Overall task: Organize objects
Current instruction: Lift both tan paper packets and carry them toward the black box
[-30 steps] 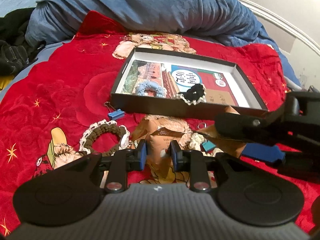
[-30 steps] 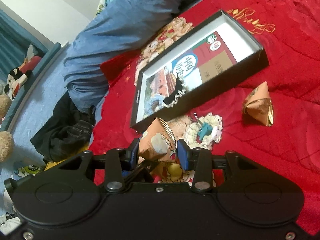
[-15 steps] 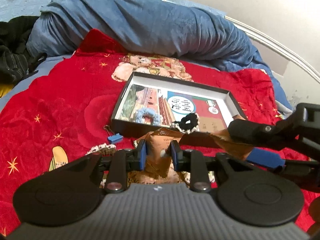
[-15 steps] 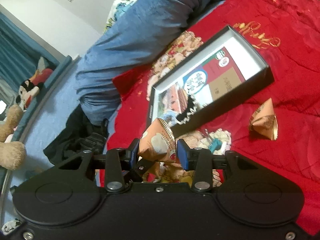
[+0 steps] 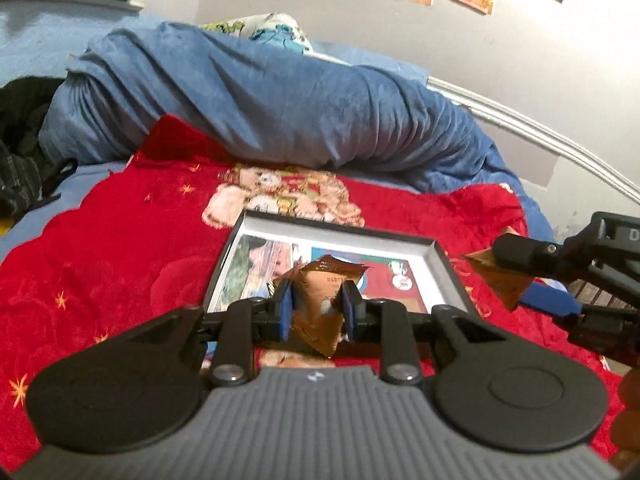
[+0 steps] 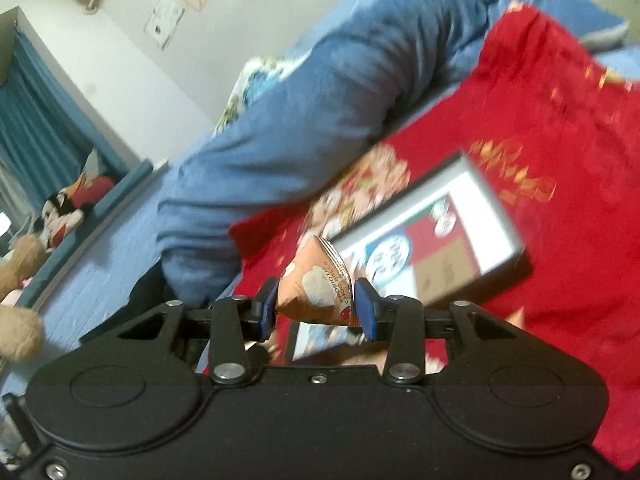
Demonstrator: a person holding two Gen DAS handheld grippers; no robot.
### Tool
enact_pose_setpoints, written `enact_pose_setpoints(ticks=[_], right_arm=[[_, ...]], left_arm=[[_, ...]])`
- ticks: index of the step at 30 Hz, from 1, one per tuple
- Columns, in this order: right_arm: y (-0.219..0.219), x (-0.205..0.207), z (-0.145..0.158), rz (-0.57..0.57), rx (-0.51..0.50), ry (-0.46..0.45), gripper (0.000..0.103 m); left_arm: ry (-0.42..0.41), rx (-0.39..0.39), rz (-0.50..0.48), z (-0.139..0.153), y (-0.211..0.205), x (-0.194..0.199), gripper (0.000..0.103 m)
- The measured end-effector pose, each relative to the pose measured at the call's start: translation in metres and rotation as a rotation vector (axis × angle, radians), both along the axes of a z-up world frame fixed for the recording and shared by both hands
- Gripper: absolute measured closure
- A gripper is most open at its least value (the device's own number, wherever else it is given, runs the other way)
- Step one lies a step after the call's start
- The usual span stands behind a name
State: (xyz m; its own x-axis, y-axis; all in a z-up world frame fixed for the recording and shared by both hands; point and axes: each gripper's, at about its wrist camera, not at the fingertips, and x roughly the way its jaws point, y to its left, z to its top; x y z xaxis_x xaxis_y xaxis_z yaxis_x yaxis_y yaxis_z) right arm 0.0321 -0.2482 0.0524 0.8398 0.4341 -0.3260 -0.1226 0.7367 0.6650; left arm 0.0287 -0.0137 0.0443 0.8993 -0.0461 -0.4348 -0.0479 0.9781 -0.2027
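Nearest in the left wrist view, the left gripper (image 5: 316,309) has its blue pads closed narrowly on a brown snack packet (image 5: 320,304), a crumpled pyramid-shaped pouch lifted clear of the bedding. In the right wrist view the right gripper (image 6: 316,307) pinches an orange snack packet (image 6: 318,290) (printed with pale round shapes and a red heart) between its blue pads, a little wider apart than the left pair. From the left view the right gripper also shows at the right edge, a corner of its packet jutting out.

Beyond both packets lies an open black box (image 5: 448,264) with a colourful printed lining, resting on a red blanket (image 5: 120,240). Behind that a rumpled blue duvet (image 5: 260,108) lies piled against the wall (image 5: 520,40).
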Motion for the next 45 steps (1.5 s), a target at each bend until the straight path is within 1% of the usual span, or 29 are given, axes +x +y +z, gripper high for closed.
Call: enact_pose_setpoints(ticks=[2,5,10,14,20,24,27,29,31,35,36,39,42,45], right_arm=[[-0.004,0.002,0.004,-0.038,-0.027,-0.020,0.064],[-0.006,0.004,0.009,-0.078,-0.076,-0.043,0.064],[-0.008,0.010,0.009,-0.080,-0.079,-0.051,0.064],[-0.006,0.015,0.004,-0.097,-0.114,-0.050,0.064],[-0.013,0.031,-0.008,-0.102,-0.088,-0.024,0.064],[-0.024,0.048,-0.016,-0.110,-0.061,-0.008,0.064],[-0.028,0.063,-0.027,-0.122,-0.059,0.018,0.064],[-0.029,0.073,-0.040,-0.122,-0.034,0.063,0.064],[-0.028,0.082,-0.052,-0.118,-0.014,0.101,0.064],[-0.026,0.091,-0.064,-0.144,-0.038,0.131,0.064],[-0.027,0.092,-0.066,-0.155,-0.037,0.135,0.064],[-0.030,0.093,-0.072,-0.164,-0.020,0.148,0.064],[-0.030,0.096,-0.072,-0.159,-0.021,0.153,0.064],[-0.024,0.097,-0.074,-0.148,-0.044,0.155,0.064]], left_arm=[[-0.007,0.015,-0.007,0.003,-0.001,0.003,0.073],[-0.011,-0.001,-0.011,0.004,0.001,0.008,0.073],[-0.020,-0.009,-0.007,0.006,-0.002,0.019,0.073],[-0.030,-0.008,-0.013,0.006,-0.005,0.028,0.073],[-0.021,-0.005,-0.019,0.002,-0.013,0.050,0.073],[-0.014,0.054,-0.017,0.005,-0.021,0.072,0.073],[-0.022,0.023,-0.027,0.006,-0.018,0.084,0.073],[-0.010,-0.001,-0.037,0.003,-0.016,0.090,0.073],[0.010,-0.008,-0.065,-0.003,-0.018,0.094,0.073],[0.050,-0.027,-0.128,-0.019,-0.030,0.091,0.073],[0.055,-0.023,-0.143,-0.023,-0.034,0.089,0.073],[0.071,0.030,-0.168,-0.033,-0.047,0.085,0.073],[0.088,0.037,-0.183,-0.043,-0.050,0.088,0.073],[0.108,0.052,-0.178,-0.054,-0.048,0.092,0.073]])
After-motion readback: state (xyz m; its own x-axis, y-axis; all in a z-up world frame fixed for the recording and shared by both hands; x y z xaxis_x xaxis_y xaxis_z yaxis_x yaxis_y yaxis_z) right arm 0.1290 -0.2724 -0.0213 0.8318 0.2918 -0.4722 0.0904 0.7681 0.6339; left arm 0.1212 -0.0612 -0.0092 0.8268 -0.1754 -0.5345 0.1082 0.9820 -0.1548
